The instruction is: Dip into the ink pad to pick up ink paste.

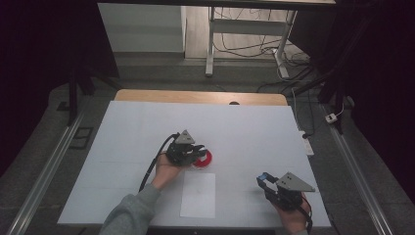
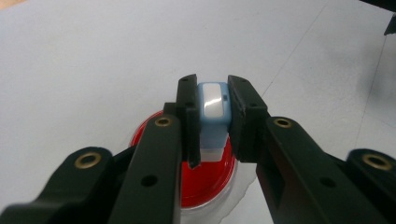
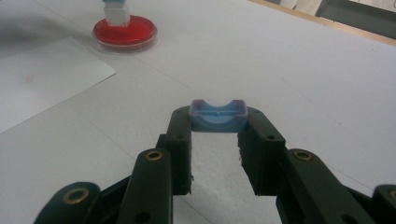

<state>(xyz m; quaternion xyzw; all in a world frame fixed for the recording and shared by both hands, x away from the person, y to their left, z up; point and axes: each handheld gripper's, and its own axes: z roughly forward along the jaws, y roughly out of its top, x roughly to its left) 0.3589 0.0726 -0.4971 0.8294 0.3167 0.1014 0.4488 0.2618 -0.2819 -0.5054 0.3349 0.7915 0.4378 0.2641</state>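
Pale-blue plastic is clamped between the pads of the left gripper: a small stamp, held upright with its white base over the red ink pad. The right gripper is closed on the stamp's blue cap, parked at about four o'clock from the pad. For a clean inking, the stamp should be pressed straight down and lifted without sliding. A sheet of paper lies at six o'clock from the pad. All rests on a white table; beyond it, at twelve o'clock, a desk frame and loose cables on the floor are seen.
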